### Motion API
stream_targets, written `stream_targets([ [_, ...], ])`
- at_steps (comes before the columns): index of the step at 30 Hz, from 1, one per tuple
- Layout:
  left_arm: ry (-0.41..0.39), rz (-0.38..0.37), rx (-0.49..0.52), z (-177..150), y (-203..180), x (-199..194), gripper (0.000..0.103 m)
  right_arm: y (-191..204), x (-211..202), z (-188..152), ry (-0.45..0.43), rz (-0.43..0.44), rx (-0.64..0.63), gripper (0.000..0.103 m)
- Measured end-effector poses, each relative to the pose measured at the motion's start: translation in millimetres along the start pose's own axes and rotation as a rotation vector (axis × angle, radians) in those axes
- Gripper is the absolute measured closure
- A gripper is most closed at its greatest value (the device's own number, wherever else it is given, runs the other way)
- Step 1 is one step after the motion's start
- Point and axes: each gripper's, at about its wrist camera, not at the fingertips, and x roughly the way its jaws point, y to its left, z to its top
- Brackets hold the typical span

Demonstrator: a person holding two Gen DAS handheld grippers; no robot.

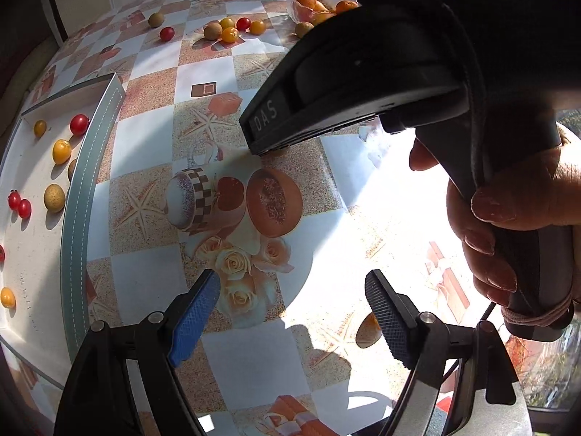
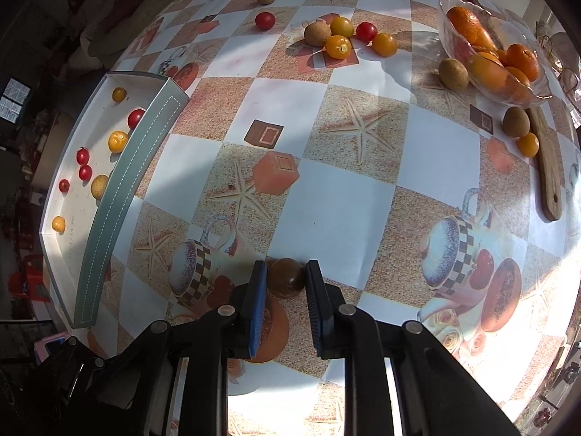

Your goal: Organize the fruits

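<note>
**Right fingers pinch a brown fruit; left fingers spread over bare tabletop**

Right gripper [image 2: 283, 278]: fingers drawn in on a round brown fruit [image 2: 286, 277], one pad against each side. Fruit sits at the fingertips, in shade, above the patterned tabletop [image 2: 337, 167]; whether it rests on the cloth or is lifted, cannot tell.

Left gripper [image 1: 292, 289]: fingers spread wide, nothing between them, only printed roses and checks below.

Tray [image 2: 120, 203] at the left edge of the tabletop, white inside with a grey-green wall. It holds small red and yellow fruits and one tan fruit [image 2: 99, 186] close to the near wall.

Loose cluster [image 2: 345, 36] of yellow, red and brown fruits far across the tabletop, well apart from the tray.

Right wrist view only: glass bowl [image 2: 530, 98] of oranges whole, two brown fruits beside it, a yellow one near a wooden board [image 2: 548, 167].

Left wrist view only: the right gripper's black body [image 1: 363, 83], marked "DAS", and the hand [image 1: 508, 225] wrapped round its handle, filling the upper right. The bowl is half hidden behind it.
</note>
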Motion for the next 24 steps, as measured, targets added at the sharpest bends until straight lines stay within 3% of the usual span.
stream_targets([
  [7,0.005,-0.038,0.125,-11,-33,-6,0.021,-40,-27,-23,-0.05,0.006,0.147,0.08],
  [17,0.061,-0.043,0.29,-16,-85,30,0.021,-101,-55,-95,-0.039,-0.049,0.38,0.08],
  [19,0.067,-0.022,0.307,-17,-92,34,0.029,-109,-59,-104,-0.043,-0.056,0.413,0.08],
  [20,0.076,-0.005,0.322,-19,-95,36,0.041,-112,-61,-107,-0.046,-0.057,0.427,0.08],
  [23,0.055,0.058,0.373,-24,-105,37,0.057,-118,-65,-114,-0.053,-0.056,0.461,0.08],
  [24,0.05,0.041,0.382,-25,-106,36,0.063,-119,-65,-115,-0.055,-0.053,0.472,0.08],
])
